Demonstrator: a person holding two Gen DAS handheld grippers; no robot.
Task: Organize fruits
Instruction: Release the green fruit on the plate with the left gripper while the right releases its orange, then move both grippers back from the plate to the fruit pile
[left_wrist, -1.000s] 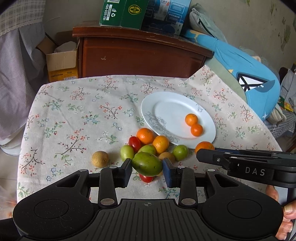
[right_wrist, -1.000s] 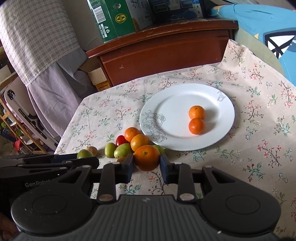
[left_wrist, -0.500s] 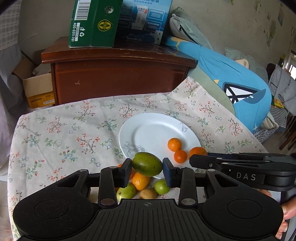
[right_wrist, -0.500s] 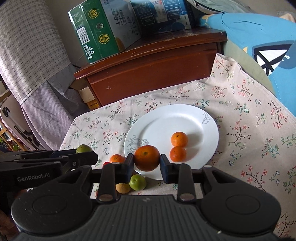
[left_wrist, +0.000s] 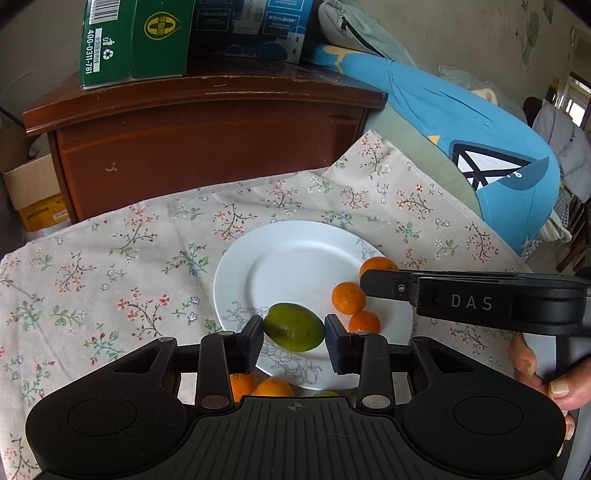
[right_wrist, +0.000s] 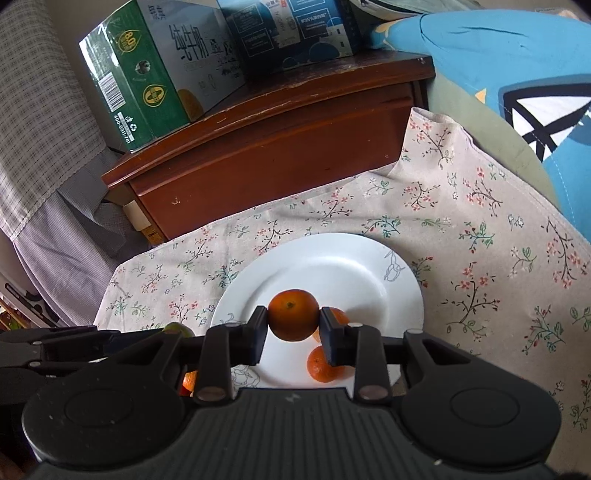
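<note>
Left hand-held gripper (left_wrist: 294, 338) pinches a green fruit (left_wrist: 294, 326); right view alone shows the right hand-held gripper (right_wrist: 293, 334) pinching an orange (right_wrist: 293, 319).

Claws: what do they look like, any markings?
Both all black plastic: ribbed centre deck, a round disc on each side, silver pivot pins, flat rectangular finger pads. Right claw, side-on in the left view, reads "DAS" in pale letters. Left claw shows no legible marking. No cables or sleeves visible.
</note>
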